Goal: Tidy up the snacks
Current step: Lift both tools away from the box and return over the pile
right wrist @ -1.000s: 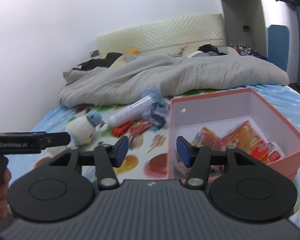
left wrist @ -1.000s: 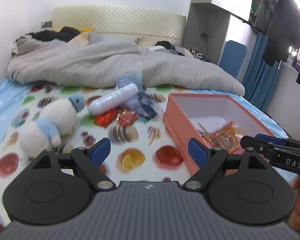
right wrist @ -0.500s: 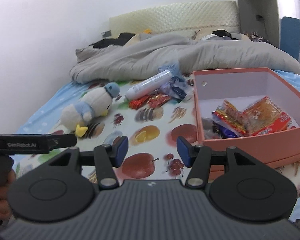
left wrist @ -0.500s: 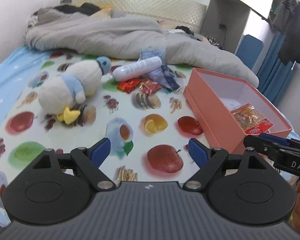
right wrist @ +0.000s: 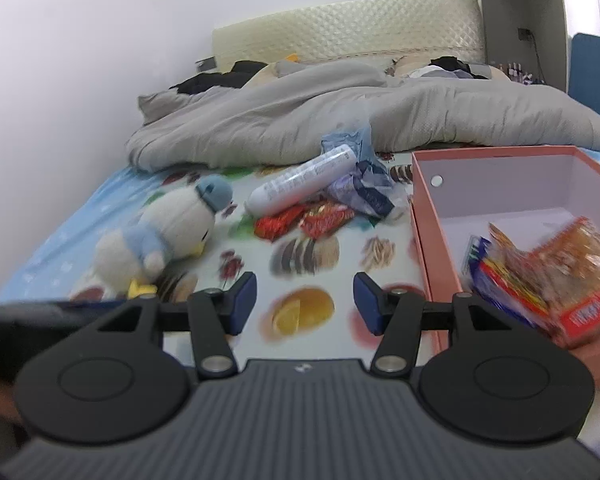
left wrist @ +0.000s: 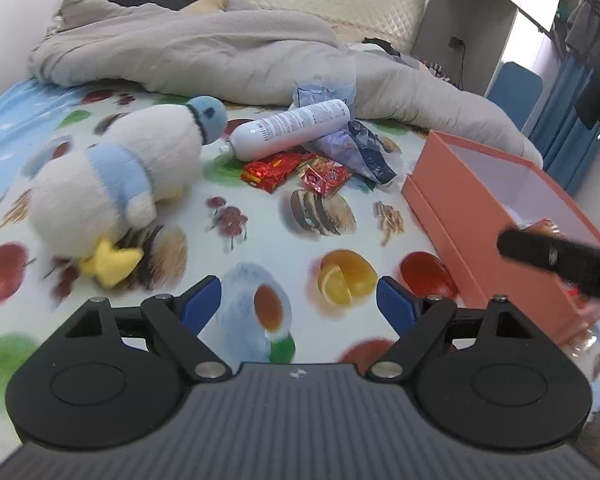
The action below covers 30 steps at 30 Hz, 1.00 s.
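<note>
Crowding red snack packets (left wrist: 278, 168): plush penguin (left wrist: 132, 172).

Left gripper (left wrist: 299, 305): matte black housing with ribbed grey top plate, two round black discs, silver pivot screws, blue-padded fingers (left wrist: 201, 303). Right gripper (right wrist: 305, 303): identical build, with blue fingers (right wrist: 366, 308), silver screws and a small white logo.

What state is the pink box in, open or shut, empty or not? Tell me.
Open and partly filled. The pink box has no lid on, its white inside shows, and orange snack packets lie at its near end; the far end is bare.
</note>
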Motion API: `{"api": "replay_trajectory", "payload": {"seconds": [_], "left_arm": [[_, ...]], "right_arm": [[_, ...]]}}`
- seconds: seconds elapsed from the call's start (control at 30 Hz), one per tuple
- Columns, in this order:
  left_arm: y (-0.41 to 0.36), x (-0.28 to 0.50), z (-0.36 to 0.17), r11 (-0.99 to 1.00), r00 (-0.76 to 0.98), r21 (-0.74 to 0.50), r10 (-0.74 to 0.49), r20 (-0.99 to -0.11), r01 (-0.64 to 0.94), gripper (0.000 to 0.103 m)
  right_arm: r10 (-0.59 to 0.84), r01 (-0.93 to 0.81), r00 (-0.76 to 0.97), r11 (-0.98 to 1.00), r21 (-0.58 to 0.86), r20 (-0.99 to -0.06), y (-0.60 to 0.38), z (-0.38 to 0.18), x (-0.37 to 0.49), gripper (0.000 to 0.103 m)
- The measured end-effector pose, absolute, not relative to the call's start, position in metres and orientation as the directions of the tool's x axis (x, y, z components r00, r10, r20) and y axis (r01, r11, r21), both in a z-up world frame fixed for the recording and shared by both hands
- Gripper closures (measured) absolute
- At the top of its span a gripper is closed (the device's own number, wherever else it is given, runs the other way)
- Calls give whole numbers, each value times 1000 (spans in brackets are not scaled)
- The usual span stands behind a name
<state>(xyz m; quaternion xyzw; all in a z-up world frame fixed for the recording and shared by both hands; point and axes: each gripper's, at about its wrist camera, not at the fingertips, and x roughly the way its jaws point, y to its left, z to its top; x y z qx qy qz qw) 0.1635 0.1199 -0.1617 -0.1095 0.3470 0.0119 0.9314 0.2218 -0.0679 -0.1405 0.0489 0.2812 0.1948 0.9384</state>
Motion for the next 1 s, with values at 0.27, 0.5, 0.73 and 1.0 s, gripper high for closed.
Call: {"api": "replay_trajectory", "payload": {"seconds": [0.27,0.5,0.73,1.0], "left_arm": [[113,271,-208,993,753,-117,-51,-656,-35,15],[127,342,-231,996,774,-76,-12,-633,-47,15],[135,385,-245,997,780,-41,21,-626,-60,14],[139,409,-261,998,780,41,67,-622,-53,11]], "right_arm": [[422,-427,679,893,144,-601,-38,-151,338,47],[432,-448,595,878,167,-678,-14,-174,416,47],[380,-327,512,916,235,-770,-9,-213,483,15],[338,-352,480,920,175,-809,9,-231,520,14]]}}
